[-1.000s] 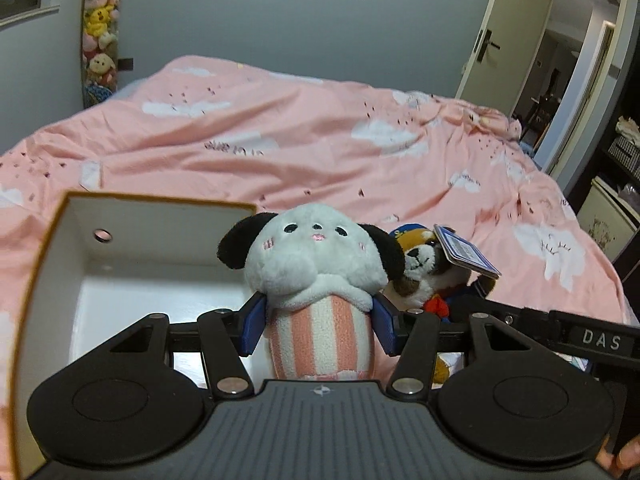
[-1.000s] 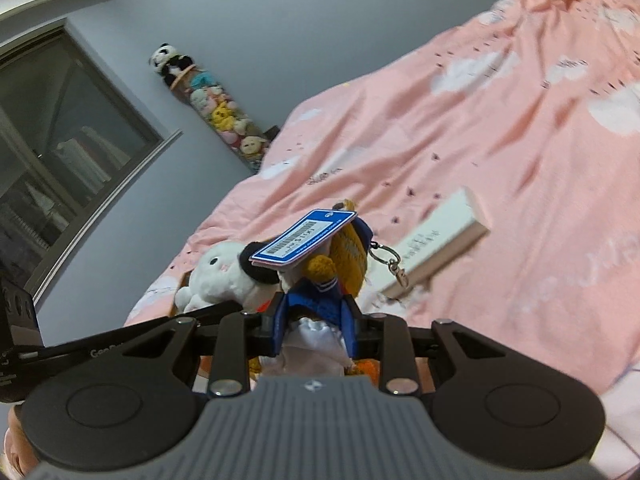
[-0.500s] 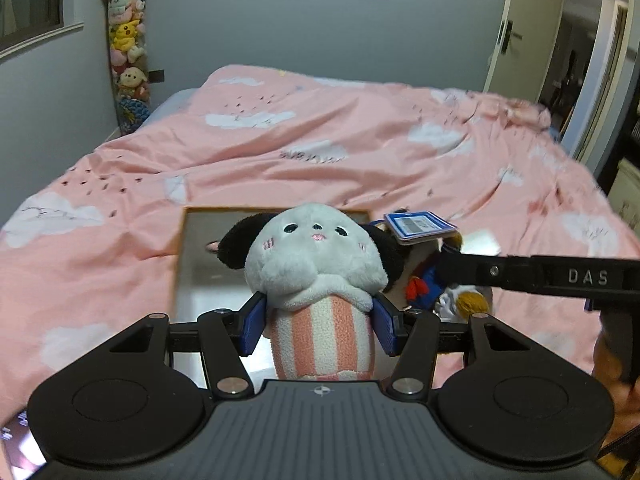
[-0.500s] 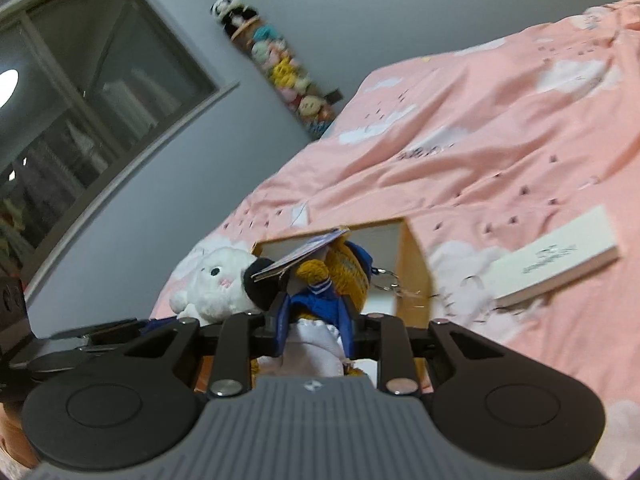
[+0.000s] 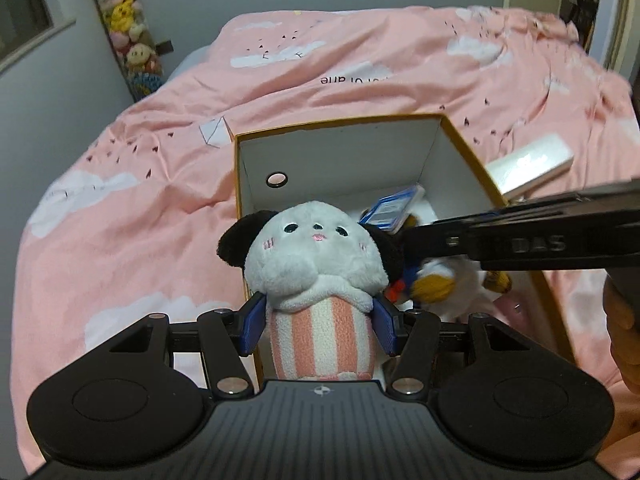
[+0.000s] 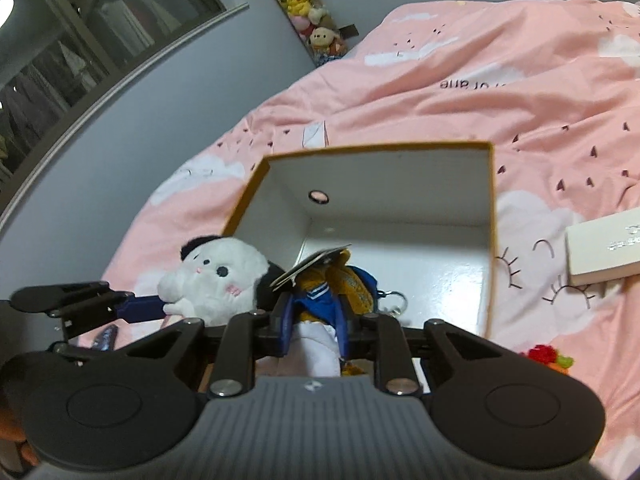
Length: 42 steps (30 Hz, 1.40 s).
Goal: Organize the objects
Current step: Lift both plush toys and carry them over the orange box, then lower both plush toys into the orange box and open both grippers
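Both toys have come over the open box (image 5: 460,152) on the bed (image 5: 120,208), the left tool (image 5: 319,322) clamped on the striped panda plush (image 5: 320,280), the right tool (image 6: 312,330), just tightened, clamped on the blue-jacketed keychain doll (image 6: 332,280) at its 3 o'clock, so release seems next.

On my feed the plush in my left gripper (image 5: 319,320) is a white panda (image 5: 316,260) with black ears, pink cheeks and a pink-and-white striped body. The pads (image 5: 253,322) are blue. The other toy (image 6: 324,300) is mustard-orange in a blue sailor top with a white skirt and a blue-and-white tag (image 5: 394,208). The box (image 5: 460,140) is white inside with an orange-brown rim. The duvet (image 5: 140,184) is pink with white clouds and tiny dark specks.
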### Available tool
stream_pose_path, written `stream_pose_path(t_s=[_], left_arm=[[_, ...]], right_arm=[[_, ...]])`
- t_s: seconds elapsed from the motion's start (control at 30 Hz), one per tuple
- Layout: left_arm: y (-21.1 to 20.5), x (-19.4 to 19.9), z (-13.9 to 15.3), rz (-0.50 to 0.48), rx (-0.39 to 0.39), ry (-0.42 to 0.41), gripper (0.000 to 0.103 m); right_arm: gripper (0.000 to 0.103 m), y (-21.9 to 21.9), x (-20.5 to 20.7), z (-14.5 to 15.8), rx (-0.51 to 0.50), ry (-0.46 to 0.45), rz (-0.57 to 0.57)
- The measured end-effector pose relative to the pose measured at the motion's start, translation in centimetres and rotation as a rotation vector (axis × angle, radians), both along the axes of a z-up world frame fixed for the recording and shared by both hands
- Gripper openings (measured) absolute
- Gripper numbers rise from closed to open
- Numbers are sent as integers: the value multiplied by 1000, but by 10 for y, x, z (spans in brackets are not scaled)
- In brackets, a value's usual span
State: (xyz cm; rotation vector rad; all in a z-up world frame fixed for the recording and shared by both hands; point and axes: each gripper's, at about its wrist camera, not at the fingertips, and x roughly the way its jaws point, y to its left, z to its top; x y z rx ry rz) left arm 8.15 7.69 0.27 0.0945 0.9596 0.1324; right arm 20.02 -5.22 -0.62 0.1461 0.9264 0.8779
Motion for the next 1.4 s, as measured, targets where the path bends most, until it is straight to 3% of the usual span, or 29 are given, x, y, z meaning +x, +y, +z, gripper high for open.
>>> stream_pose_path(t_s=[0.23, 0.5, 0.63, 0.77, 0.93, 1.03, 1.13, 1.23, 1.4], left_arm=[[-17, 10, -20, 8, 133, 48, 64], [-15, 17, -42, 76, 128, 93, 65], [-15, 19, -46, 75, 142, 105, 67], [-12, 16, -45, 51, 109, 80, 70], [6, 6, -30, 40, -42, 51, 71], [22, -1, -17, 37, -135, 27, 67], [29, -5, -7, 25, -171, 5, 55], [26, -1, -9, -7, -131, 16, 44], [15, 11, -21, -59, -31, 32, 40]], right_arm=[[21, 13, 6, -22, -36, 21, 1], [23, 16, 14, -38, -18, 94, -12], [30, 19, 15, -39, -9, 113, -13], [39, 21, 13, -37, -18, 99, -10], [42, 15, 20, -38, 3, 147, -18], [45, 14, 24, -39, 13, 185, -11], [47, 12, 25, -37, 1, 202, -3], [48, 13, 25, -36, -20, 211, 9], [50, 17, 25, -34, -64, 200, 39]])
